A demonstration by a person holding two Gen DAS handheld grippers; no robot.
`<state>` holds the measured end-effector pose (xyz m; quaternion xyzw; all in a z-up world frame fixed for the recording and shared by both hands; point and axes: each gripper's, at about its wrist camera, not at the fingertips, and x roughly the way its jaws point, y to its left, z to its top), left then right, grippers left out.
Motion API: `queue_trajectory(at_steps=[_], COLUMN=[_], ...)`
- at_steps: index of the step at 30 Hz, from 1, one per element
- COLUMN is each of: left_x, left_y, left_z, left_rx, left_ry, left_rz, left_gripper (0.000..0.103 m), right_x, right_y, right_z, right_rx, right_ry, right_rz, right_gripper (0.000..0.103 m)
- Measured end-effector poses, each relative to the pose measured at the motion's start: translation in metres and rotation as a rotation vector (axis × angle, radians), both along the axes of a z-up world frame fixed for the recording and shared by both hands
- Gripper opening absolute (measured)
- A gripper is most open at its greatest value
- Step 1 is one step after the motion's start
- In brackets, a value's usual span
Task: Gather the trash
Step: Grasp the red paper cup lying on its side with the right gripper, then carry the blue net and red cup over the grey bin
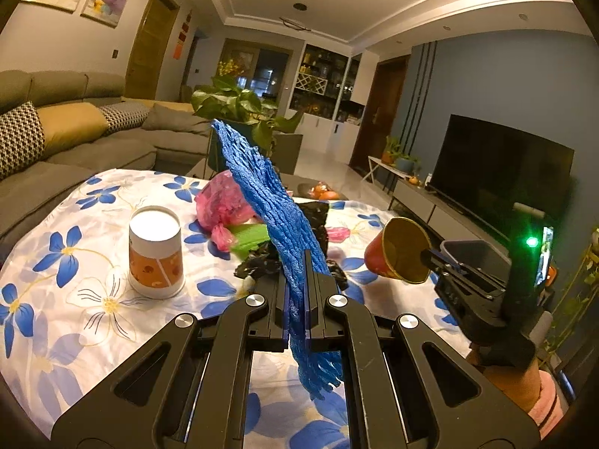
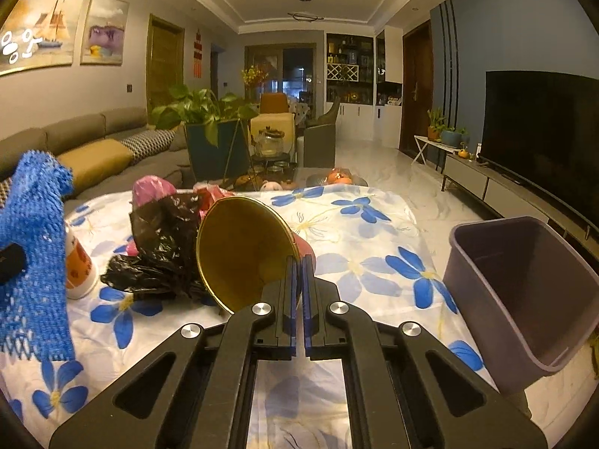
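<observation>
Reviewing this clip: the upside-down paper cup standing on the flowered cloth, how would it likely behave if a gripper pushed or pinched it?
The paper cup looks light, so a push would probably slide it across the flowered cloth. It stands on its wide rim, narrow base up, so it seems fairly steady, though a high push might tip it. Once on its side, its tapered wall would likely roll in a curve. A hard pinch could crumple it.

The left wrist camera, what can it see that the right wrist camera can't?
Only the left view shows the right gripper from outside, the hand holding it, and green trash. Only the right view shows the bin's whole inside and a teapot. Both show the blue net, gold-lined cup, white cup, black bag, pink bag, TV and sofa.
</observation>
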<state>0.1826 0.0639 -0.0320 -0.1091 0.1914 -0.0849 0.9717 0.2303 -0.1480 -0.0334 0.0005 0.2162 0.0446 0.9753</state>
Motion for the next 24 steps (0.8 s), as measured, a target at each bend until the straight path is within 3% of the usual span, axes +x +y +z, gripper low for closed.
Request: queue_trajectory(at_steps=[24], left_x=[-0.025], left_y=[-0.041], left_z=[0.022], left_rx=[0.045], left_ry=[-0.031], left_rz=[-0.055], left_gripper=[0.004], right_x=[-0.078], right_y=[-0.045], right_z=[0.046], right_rx=[0.08], right_ry=[-0.117], right_rz=[0.011], right_gripper=[0.003])
